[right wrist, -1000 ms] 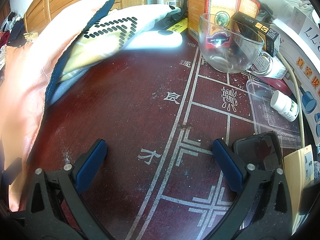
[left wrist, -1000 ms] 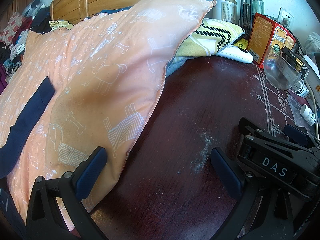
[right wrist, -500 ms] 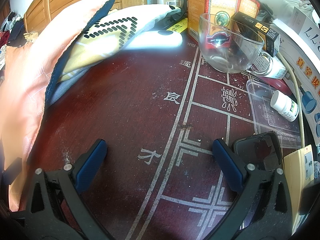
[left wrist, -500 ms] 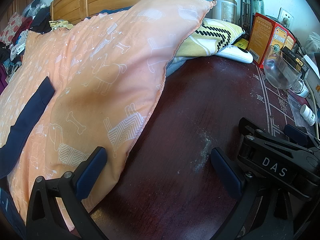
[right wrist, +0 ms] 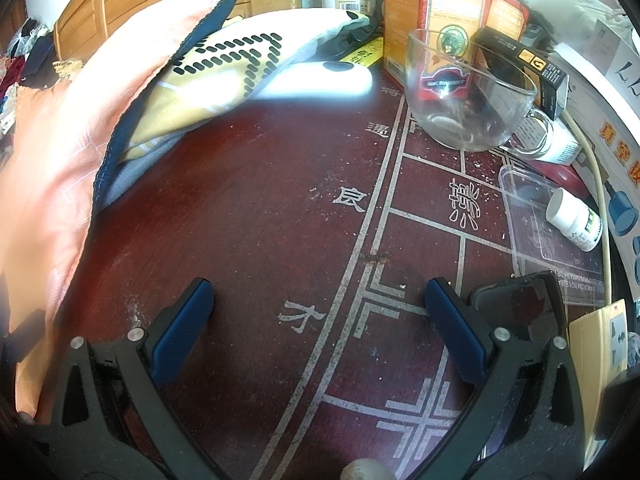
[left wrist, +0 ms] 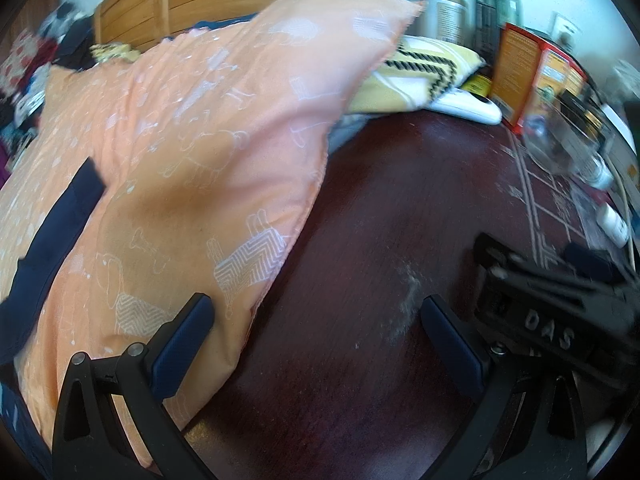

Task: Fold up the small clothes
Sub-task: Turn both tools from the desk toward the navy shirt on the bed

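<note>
Left hand-held gripper [left wrist: 316, 320]: jaws held wide apart, nothing between them; positioned low over the counter [left wrist: 360, 220], its left finger [left wrist: 180, 344] overlapping the edge of the peach cloth [left wrist: 180, 152].

Right hand-held gripper [right wrist: 320, 320]: jaws likewise spread, empty, set over the bare counter surface with its white line markings and characters.

Peach cloth: printed with white dog and bone outlines, a dark navy strip [left wrist: 52, 236] seen across its left part; draped over a raised bulk at the counter's left edge, its right border lying on the dark red surface. A navy underside is visible along its edge in the right wrist view.

Yellow patterned cloth [right wrist: 224, 68]: black dashes, lodged under the peach cloth's upper corner, resting on the counter.

White flat device [right wrist: 320, 80]: laid just beside the yellow cloth.

Glass cup [right wrist: 468, 88]: upright, handled, before the red-orange boxes [right wrist: 452, 12].

Small white bottle [right wrist: 576, 220]: lying on its side against a clear plastic tray [right wrist: 528, 216].

Phone [right wrist: 524, 304]: dark, placed beside the right finger.
</note>
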